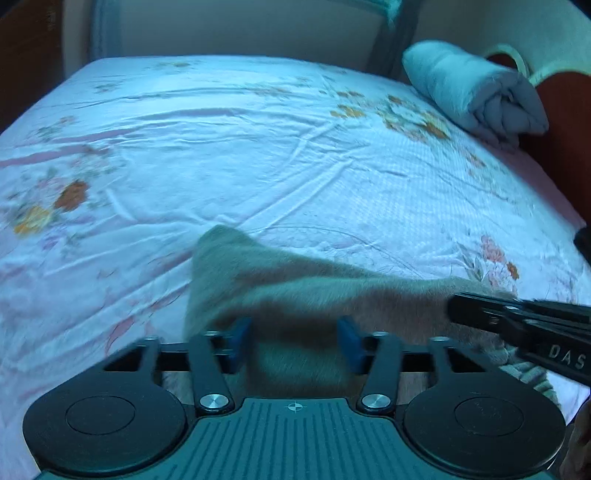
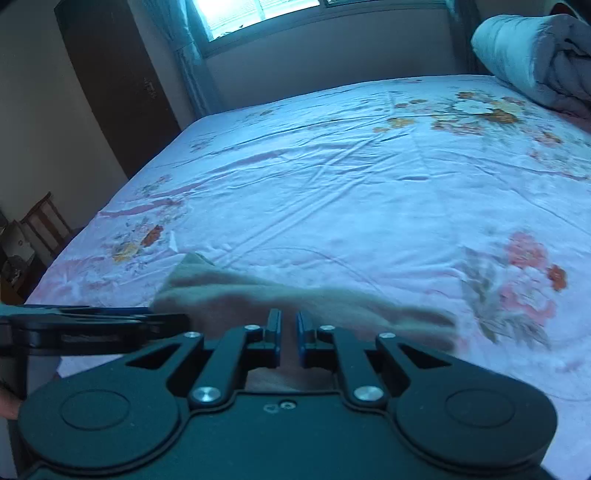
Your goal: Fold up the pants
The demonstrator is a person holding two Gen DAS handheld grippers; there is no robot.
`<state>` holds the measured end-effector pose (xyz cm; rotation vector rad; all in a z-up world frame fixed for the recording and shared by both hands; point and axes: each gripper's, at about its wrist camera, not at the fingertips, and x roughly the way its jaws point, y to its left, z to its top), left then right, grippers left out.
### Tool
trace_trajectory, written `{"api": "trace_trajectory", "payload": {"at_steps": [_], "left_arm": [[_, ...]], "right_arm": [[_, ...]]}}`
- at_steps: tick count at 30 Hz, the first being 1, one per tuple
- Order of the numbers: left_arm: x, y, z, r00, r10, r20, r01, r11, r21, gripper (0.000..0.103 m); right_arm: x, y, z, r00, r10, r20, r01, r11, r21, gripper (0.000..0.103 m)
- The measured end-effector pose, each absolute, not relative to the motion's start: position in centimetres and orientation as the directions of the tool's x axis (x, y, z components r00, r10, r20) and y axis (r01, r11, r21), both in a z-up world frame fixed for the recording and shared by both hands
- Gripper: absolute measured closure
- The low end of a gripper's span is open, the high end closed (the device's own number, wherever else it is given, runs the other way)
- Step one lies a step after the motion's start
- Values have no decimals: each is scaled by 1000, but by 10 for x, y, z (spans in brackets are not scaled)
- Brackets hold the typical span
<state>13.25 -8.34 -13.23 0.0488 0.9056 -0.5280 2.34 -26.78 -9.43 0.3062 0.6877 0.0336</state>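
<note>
Left gripper (image 1: 293,341) jaws half-wide, right gripper (image 2: 288,338) jaws narrow, both astride pants (image 1: 295,284).

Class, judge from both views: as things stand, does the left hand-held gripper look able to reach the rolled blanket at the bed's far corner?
Probably not yet: the rolled blanket lies far across the open sheet, while the left hand-held gripper straddles the pants.

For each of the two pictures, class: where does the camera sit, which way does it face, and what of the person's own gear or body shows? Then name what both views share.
Left wrist: sits on the left gripper, looks down and forward across the bed; the pants lie between its blue pads; the right gripper enters from the right.
Right wrist: sits on the right gripper, faces the bed toward the window; the left gripper and a fingertip show at left.
Shared: pants, floral sheet, rolled blanket, both grippers.
</note>
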Motion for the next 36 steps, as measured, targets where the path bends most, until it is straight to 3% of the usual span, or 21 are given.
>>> {"api": "trace_trajectory", "payload": {"at_steps": [6,10,15,16,17,21,25,30,31,32,33,34,35,36], "left_arm": [[160,-95,-153,507,-390,-769,405,895,-187,61],[164,-85,-165,526,-382,-760,360,910,-208,82],[157,-84,-149,556,-433,-709,361,895,-263,82],[160,-92,-149,519,-456,-723,394,878,-272,82],[162,-99,-151,489,-469,-736,409,868,-281,82],[183,-104,-162,497,-426,-756,357,894,-270,81],[203,-94,-171,510,-390,-766,303,916,-265,88],[170,-78,-137,528,-443,-724,349,891,-291,85],[162,-71,-132,531,-438,-726,352,893,-282,74],[154,-62,-129,534,-427,-730,346,898,-272,65],[147,-50,-128,538,-415,-734,334,904,-266,43],[140,-38,-127,552,-400,-732,318,912,-258,34],[132,-29,-128,559,-390,-732,312,917,-251,34],[129,-20,-132,547,-385,-743,310,918,-248,34]], "right_arm": [[69,-250,-112,720,136,-681,87,955,283,103],[73,-282,-143,677,9,-736,228,948,222,103],[54,-288,-133,723,25,-691,215,942,258,103],[54,-279,-125,741,32,-671,187,950,252,92],[58,-271,-121,745,52,-665,160,954,253,92],[74,-253,-124,720,141,-679,102,947,305,93],[67,-262,-145,678,90,-730,146,957,253,103],[39,-294,-128,716,84,-693,187,933,307,103],[29,-297,-120,729,100,-677,170,932,320,97],[20,-301,-114,736,109,-668,162,930,331,78],[11,-306,-109,738,103,-667,166,930,327,66],[0,-311,-106,746,92,-659,174,929,326,36],[-11,-315,-102,760,64,-646,192,928,318,16],[-21,-319,-100,769,37,-638,207,930,304,13]]}}
